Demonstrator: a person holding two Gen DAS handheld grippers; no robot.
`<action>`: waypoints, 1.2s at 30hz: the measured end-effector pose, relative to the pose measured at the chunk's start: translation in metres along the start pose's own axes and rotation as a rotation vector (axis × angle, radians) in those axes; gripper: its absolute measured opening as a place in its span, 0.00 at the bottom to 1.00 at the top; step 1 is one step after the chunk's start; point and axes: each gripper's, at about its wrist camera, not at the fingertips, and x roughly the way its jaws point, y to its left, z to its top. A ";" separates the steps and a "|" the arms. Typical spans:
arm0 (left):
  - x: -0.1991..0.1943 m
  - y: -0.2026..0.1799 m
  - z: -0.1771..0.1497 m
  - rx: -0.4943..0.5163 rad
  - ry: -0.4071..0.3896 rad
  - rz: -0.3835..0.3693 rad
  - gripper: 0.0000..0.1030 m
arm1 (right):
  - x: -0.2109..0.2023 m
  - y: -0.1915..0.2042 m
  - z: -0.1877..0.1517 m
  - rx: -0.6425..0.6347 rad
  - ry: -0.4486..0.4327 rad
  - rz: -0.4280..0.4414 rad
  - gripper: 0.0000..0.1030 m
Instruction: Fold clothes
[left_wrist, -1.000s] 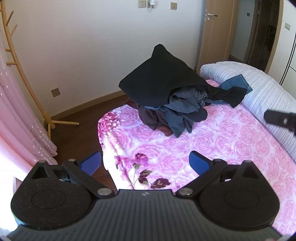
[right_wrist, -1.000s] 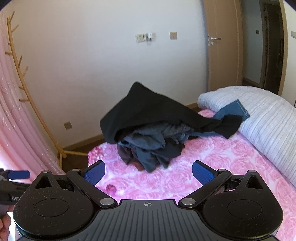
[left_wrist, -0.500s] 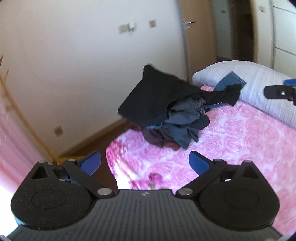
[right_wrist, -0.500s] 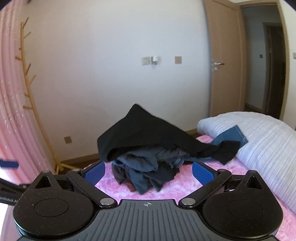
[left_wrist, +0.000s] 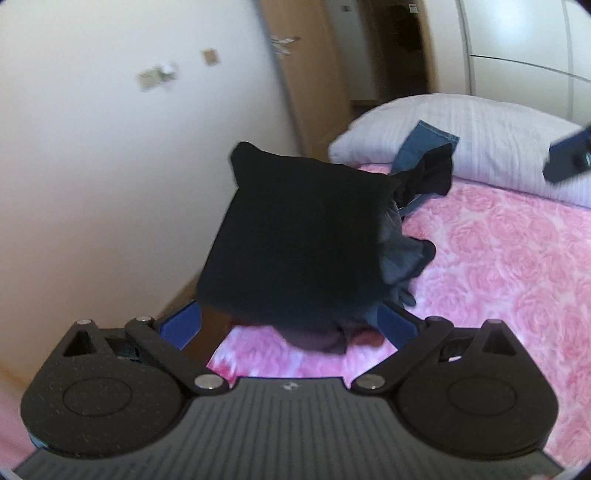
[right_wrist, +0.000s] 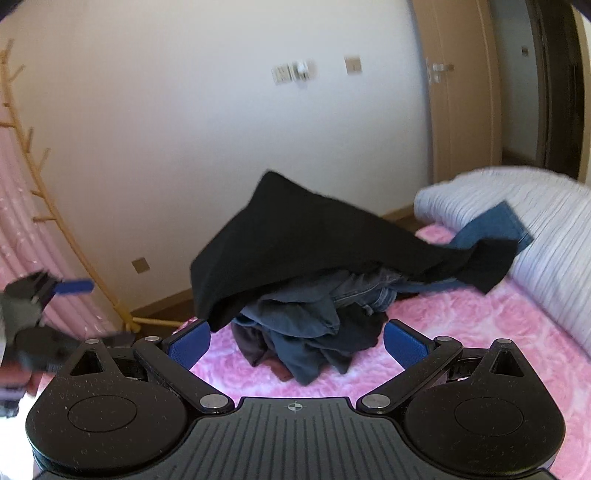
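A heap of clothes (right_wrist: 317, 295) is seen mid-frame on the pink bedspread (right_wrist: 461, 332), a black garment (left_wrist: 299, 243) draped over it. The left gripper (left_wrist: 288, 325) and right gripper (right_wrist: 295, 338) are both spread wide and empty, apparently aimed at the black garment for a first pick.

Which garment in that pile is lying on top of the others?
The black garment, draped across the whole heap. The grey clothes and blue jeans only poke out from under it.
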 end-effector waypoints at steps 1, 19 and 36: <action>0.019 0.017 0.007 0.003 0.004 -0.041 0.95 | 0.015 -0.001 0.007 0.018 0.019 0.008 0.99; 0.223 0.152 0.065 -0.095 0.082 -0.580 0.21 | 0.225 -0.020 0.066 0.457 0.155 0.102 0.06; -0.043 0.008 0.151 0.163 -0.408 -0.882 0.00 | -0.090 -0.052 0.104 0.326 -0.370 0.139 0.02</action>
